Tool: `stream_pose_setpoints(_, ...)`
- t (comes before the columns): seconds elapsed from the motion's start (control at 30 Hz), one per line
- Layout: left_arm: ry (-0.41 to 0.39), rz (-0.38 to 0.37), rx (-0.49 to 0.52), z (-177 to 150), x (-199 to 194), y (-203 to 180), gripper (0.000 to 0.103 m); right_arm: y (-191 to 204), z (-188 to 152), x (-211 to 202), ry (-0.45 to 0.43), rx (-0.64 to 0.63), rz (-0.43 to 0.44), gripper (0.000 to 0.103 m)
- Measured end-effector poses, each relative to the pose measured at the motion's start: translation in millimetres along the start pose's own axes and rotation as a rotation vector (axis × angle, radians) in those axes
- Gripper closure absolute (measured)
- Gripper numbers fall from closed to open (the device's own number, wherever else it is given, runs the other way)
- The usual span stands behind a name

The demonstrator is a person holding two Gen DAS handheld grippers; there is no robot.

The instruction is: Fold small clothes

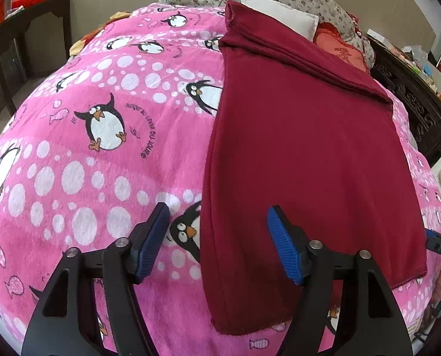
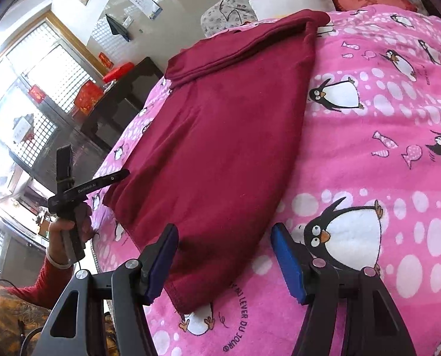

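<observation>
Both hand-held grippers, left (image 1: 217, 243) and right (image 2: 224, 262), hover with jaws apart over the near hem of the red garment (image 1: 303, 160), which lies flat on the bed (image 1: 80, 154). Pinch each near corner (one layer only) evenly before folding it away from you.

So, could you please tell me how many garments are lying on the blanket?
1: a dark red garment spread on the pink penguin blanket, its far end folded over. Others may be hidden.
</observation>
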State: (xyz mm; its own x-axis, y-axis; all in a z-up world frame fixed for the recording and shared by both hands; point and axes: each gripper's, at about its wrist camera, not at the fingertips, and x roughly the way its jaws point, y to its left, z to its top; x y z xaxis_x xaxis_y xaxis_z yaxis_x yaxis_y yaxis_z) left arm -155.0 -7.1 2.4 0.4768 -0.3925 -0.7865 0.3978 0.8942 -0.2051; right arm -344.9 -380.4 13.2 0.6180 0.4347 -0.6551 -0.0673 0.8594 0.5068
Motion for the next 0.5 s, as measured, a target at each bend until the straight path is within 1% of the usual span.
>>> stream_pose_setpoints(0.03,0.007,-0.007,0.0,-1.0,-0.8,-0.1,0.03,0.8,0.1,-0.1,0.001,-0.005,0.004,0.04)
stream_pose_setpoints(0.1,0.022,-0.031,-0.002,-4.1,-2.6,-1.2,0.023,1.2,-0.5,-0.3,0.003,-0.018,0.022,0.038)
stream_pose_setpoints(0.2,0.033,-0.036,0.022,-8.4,-3.4,-5.2,0.019,-2.3,0.2,1.4,-0.001,-0.032,0.044,0.037)
stream_pose_setpoints(0.33,0.05,-0.028,0.063,-9.1,-1.2,-12.1,0.016,-1.3,3.2,7.9,-0.013,-0.035,0.076,0.037)
stream_pose_setpoints(0.37,0.055,-0.04,0.062,-9.0,-1.2,-12.5,0.012,-0.6,3.7,8.9,-0.01,-0.038,0.081,0.037)
stream_pose_setpoints(0.4,0.066,-0.078,0.057,-8.7,-0.5,-12.5,0.003,0.5,4.4,10.3,-0.004,-0.04,0.089,0.037)
stream_pose_setpoints(0.43,0.071,-0.111,0.053,-7.9,0.2,-12.7,0.0,1.0,4.7,10.9,0.0,-0.042,0.098,0.037)
stream_pose_setpoints(0.5,0.071,-0.129,0.042,-7.6,1.1,-10.6,0.0,1.7,5.2,12.6,0.009,-0.045,0.124,0.037)
